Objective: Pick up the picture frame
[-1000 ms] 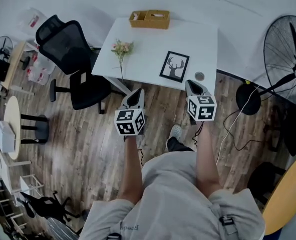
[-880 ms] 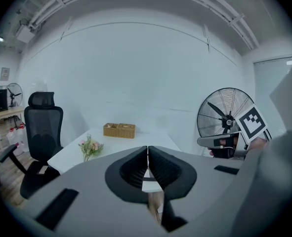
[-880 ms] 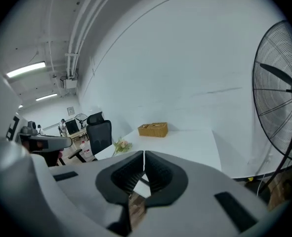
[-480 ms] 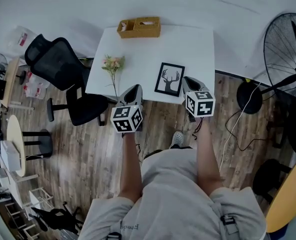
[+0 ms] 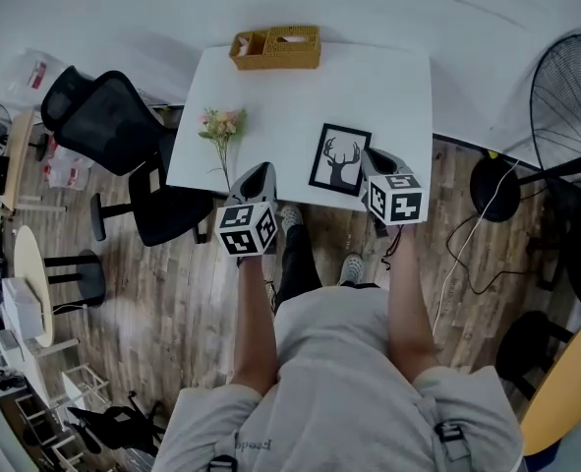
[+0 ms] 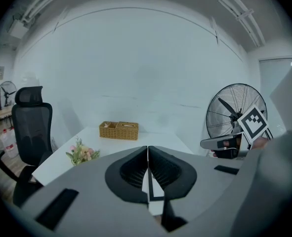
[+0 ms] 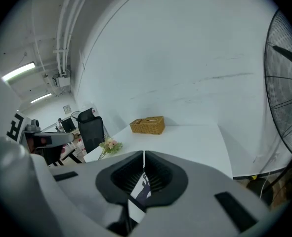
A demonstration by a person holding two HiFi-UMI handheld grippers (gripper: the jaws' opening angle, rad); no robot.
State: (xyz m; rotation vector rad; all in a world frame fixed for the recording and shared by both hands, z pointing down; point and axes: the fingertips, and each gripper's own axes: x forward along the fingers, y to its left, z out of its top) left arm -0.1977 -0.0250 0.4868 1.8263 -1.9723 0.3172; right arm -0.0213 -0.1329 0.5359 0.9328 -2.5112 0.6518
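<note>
The picture frame (image 5: 340, 158), black-edged with a deer print, lies flat on the white counter (image 5: 369, 77), toward the counter's 5 o'clock corner and near its front edge. A wicker basket (image 5: 275, 47) stands at the counter's 11 o'clock edge, and a small bunch of flowers (image 5: 221, 126) lies at about 8 o'clock. The left gripper (image 5: 260, 172) is over the front edge of the counter, at 8 o'clock from the frame and apart from it; its jaws are pressed together with nothing between them. The right gripper (image 5: 373, 155) is just beside the frame's 3 o'clock edge, its jaws likewise together and empty. A black office chair (image 5: 113, 116) stands at the counter's 9 o'clock side, a floor fan (image 5: 570, 96) at 3 o'clock.
</note>
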